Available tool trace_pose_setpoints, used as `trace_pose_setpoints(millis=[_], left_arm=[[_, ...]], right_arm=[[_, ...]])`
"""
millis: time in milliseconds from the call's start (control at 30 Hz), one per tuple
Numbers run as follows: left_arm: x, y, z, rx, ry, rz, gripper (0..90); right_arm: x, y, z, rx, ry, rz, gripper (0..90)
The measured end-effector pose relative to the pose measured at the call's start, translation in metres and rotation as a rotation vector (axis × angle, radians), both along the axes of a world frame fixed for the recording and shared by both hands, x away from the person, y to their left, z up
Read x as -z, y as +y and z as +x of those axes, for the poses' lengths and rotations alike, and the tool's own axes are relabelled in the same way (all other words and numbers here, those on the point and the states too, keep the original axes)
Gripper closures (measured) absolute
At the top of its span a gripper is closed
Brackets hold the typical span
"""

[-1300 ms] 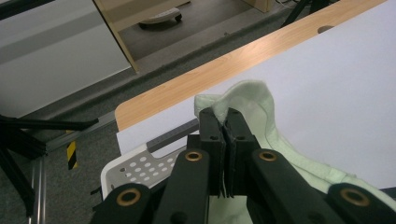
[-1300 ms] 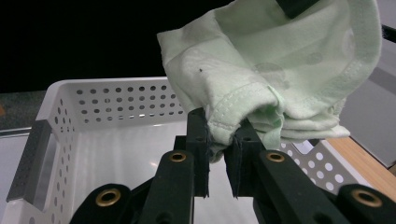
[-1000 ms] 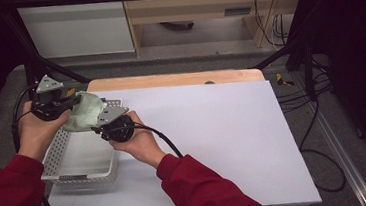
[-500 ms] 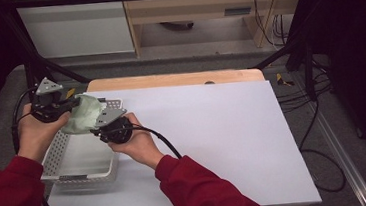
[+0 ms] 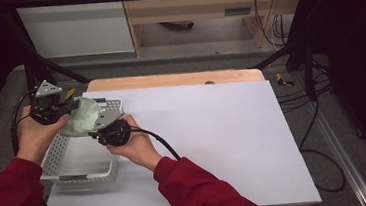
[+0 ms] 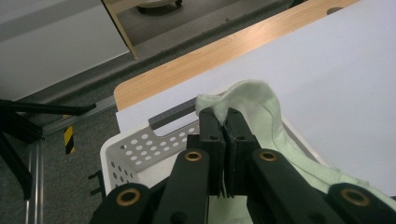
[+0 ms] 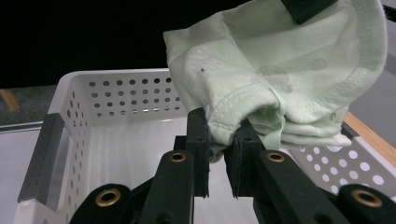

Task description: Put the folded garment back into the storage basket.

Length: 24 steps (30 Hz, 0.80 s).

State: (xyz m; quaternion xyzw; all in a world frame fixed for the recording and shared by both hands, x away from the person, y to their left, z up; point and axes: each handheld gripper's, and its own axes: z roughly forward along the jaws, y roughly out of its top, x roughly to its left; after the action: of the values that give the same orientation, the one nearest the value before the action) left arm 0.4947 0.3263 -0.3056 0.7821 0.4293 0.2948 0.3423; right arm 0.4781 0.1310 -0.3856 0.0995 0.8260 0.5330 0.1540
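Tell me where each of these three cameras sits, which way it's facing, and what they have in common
High view: fixed above the person's side, facing forward and down on the table; both red-sleeved forearms, the left gripper and the right gripper show.
Left gripper view: rides the left gripper, looking along its shut jaws over the white basket toward the table's wooden edge.
Right gripper view: rides the right gripper, looking into the basket; its jaws pinch fabric.
Shared: all three show the pale green cloth held over the basket.
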Motion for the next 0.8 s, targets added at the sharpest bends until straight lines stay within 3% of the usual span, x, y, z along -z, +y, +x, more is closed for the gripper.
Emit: trace_pose_setpoints(millis=[800], left_arm=[[0.0077, 0.0005, -0.0008, 0.001, 0.020, 0.002, 87.6]], right_arm=[[0.0043, 0.0029, -0.0012, -0.012, 0.019, -0.006, 80.9]])
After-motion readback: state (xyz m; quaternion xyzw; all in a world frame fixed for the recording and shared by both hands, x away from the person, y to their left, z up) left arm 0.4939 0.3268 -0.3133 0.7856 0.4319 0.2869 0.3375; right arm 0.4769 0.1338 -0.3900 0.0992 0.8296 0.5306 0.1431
